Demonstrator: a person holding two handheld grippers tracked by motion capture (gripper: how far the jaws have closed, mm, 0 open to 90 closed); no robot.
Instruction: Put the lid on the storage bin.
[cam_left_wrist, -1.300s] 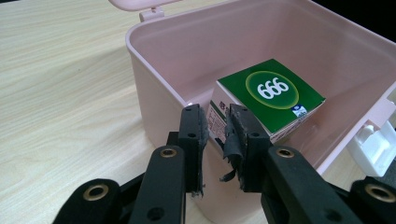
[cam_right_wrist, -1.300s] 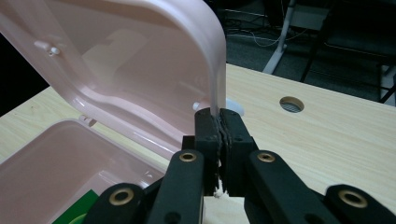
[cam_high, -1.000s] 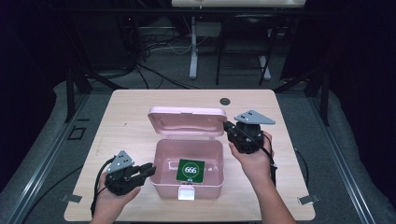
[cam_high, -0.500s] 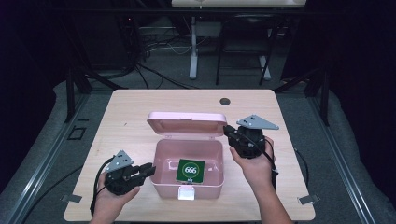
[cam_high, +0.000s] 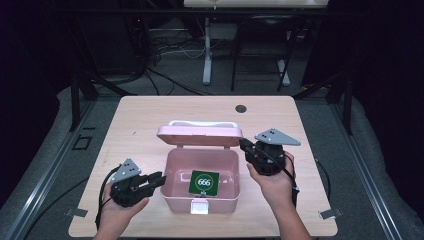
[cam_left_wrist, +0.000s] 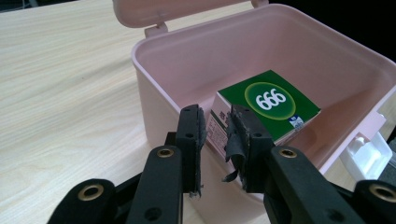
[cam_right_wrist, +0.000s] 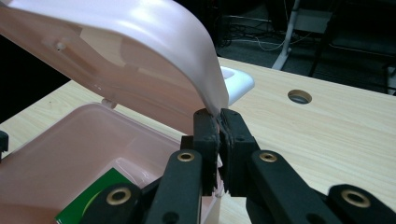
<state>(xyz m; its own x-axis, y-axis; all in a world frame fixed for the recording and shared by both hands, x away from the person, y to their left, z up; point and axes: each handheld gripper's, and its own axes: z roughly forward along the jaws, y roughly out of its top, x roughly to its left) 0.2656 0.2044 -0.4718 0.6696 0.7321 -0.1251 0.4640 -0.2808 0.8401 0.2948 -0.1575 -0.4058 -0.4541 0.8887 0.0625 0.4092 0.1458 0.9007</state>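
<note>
Now right gripper (cam_right_wrist: 218, 122) pinches pink lid (cam_right_wrist: 140, 56) above green carton (cam_left_wrist: 268, 105)

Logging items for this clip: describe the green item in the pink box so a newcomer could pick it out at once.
On the wooden table sits an open pink box, lid raised at the back. On its floor lies a flat green carton. It is the box's one visible item, marked 666 in a white-ringed circle.

Overhead light brightens the table (cam_high: 150, 125); surroundings dark, pictures soft, close jaws slightly blurred.
</note>
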